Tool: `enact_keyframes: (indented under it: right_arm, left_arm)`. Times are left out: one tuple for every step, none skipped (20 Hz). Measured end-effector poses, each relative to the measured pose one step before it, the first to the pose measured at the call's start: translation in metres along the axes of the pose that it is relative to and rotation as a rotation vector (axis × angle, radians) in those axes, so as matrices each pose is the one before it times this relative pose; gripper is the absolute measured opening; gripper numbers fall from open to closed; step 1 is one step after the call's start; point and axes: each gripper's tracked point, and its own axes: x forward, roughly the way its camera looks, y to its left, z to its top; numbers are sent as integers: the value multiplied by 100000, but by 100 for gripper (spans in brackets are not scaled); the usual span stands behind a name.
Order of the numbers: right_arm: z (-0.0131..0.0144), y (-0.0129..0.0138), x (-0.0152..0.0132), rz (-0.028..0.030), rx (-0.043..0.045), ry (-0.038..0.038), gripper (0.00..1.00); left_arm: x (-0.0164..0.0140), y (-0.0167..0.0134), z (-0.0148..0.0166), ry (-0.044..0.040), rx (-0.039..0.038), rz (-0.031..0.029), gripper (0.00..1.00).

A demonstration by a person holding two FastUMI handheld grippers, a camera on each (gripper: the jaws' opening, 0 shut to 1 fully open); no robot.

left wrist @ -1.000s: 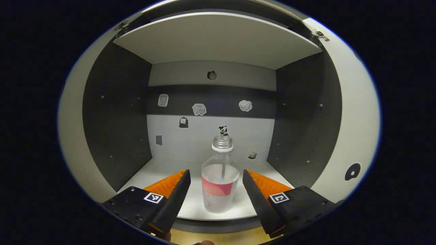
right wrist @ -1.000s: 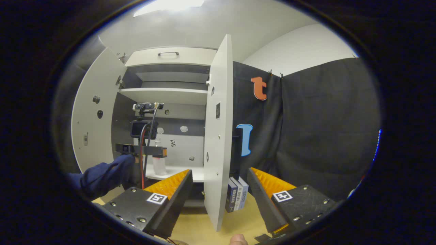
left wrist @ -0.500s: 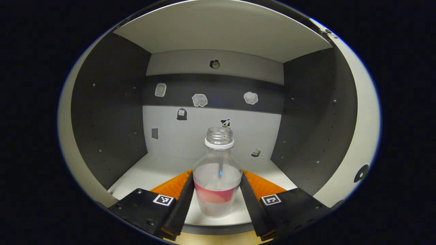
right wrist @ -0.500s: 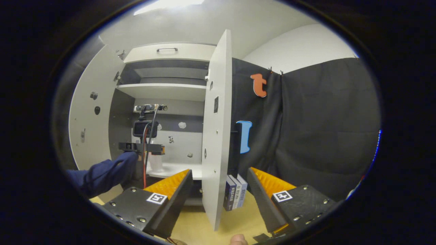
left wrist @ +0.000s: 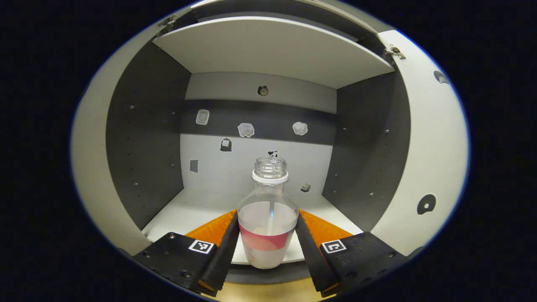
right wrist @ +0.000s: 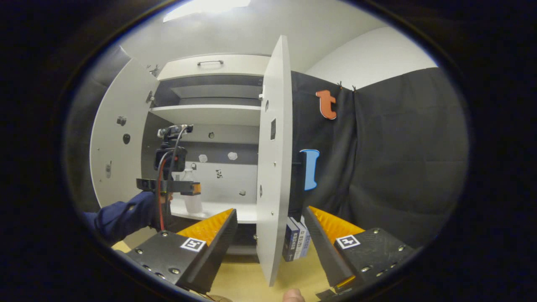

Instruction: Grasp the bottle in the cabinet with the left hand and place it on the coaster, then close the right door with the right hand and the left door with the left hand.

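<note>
Item: bottle (left wrist: 268,226), uncapped, part-filled, upright at the front edge of the cabinet shelf (left wrist: 197,209). Left gripper (left wrist: 267,239): both fingers pinching its labelled belly. Right gripper (right wrist: 270,235): spread, idle beside the right door (right wrist: 272,167). Lift it level, draw it straight out; whether its base has cleared the shelf is unclear
</note>
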Motion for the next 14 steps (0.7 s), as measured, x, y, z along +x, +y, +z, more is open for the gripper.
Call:
enact_keyframes:
  right_arm:
    - [41,62,66,1000,-147,-517,97]
    - [102,80,4,853,-163,-478,97]
    - [138,22,43,751,-271,-552,97]
    - [25,-13,66,622,-396,-571,97]
    - [-35,-46,68,532,-440,-442,97]
    - [118,-61,22,389,-364,-530,97]
    - [58,-110,-18,198,-212,-482,97]
    - [128,-80,16,125,48,-468,97]
    - [83,-186,-16,-44,221,-513,97]
    - [192,-170,43,-207,223,-598,97]
    - [54,-225,-2,-423,131,-458,97]
    - [118,-250,107,-435,93,-479,97]
    - [136,-196,30,-360,-21,-498,97]
    - [134,-175,-49,-308,-88,-543,97]
  left_arm:
    - [-957,-188,86,-759,-864,-1757,78]
    - [-948,-359,92,-632,-1053,-2111,78]
    - [-863,-311,-35,-609,-930,-2221,78]
    - [-841,-303,-52,-619,-669,-2384,78]
    - [-754,-399,-304,-209,-115,-2748,78]
    - [-850,-377,-291,32,540,-2344,78]
    - [-734,-324,-456,-84,1368,-2436,78]
    - [-629,-301,-373,-245,1720,-1955,78]
    - [-608,-323,-725,274,1361,-2241,78]
    - [-652,-564,-748,-2,591,-2606,78]
    - [-615,-644,-869,452,54,-2795,78]
    - [-604,-610,-1042,861,-530,-2963,78]
    - [-560,-586,-1113,841,-485,-2922,78]
    - [-591,-439,-1068,795,-130,-2436,78]
